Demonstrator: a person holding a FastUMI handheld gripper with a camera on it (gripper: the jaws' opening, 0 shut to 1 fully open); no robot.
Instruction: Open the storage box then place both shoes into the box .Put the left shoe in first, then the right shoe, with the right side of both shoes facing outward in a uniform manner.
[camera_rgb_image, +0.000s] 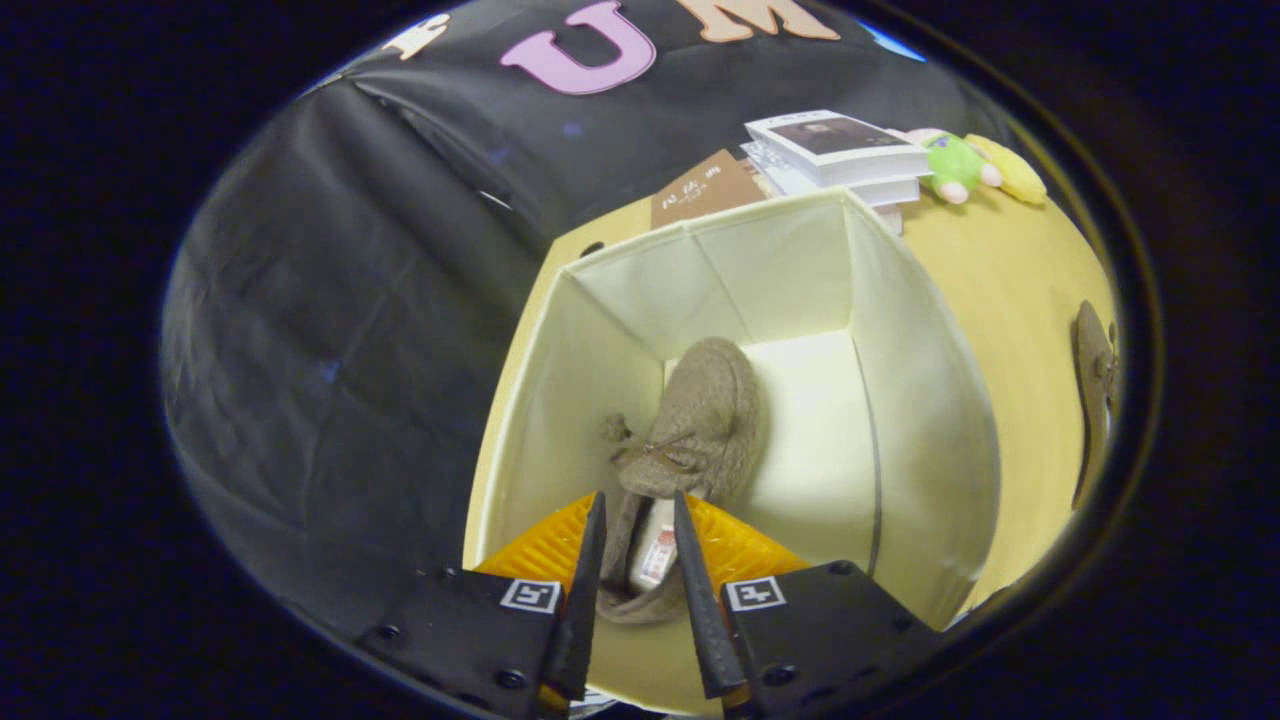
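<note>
Tongs (640, 560) clamped on shoe (690, 430) heel, toe pointing far into box (930, 400); second shoe (1095, 400) right, on tabletop (1010, 270).

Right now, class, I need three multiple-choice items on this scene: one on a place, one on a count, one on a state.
1. Where is the brown shoe held by the gripper?
A. on the books
B. inside the cream storage box
C. on the cloth wall

2. How many shoes can be seen?
A. two
B. three
C. four

3. What is the state of the box?
A. open
B. shut
C. crushed flat

Answers: 1 B, the box walls surround the shoe. 2 A, one is in the box and a second shoe lies on the yellow table outside it. 3 A, its inside is in plain sight.
</note>
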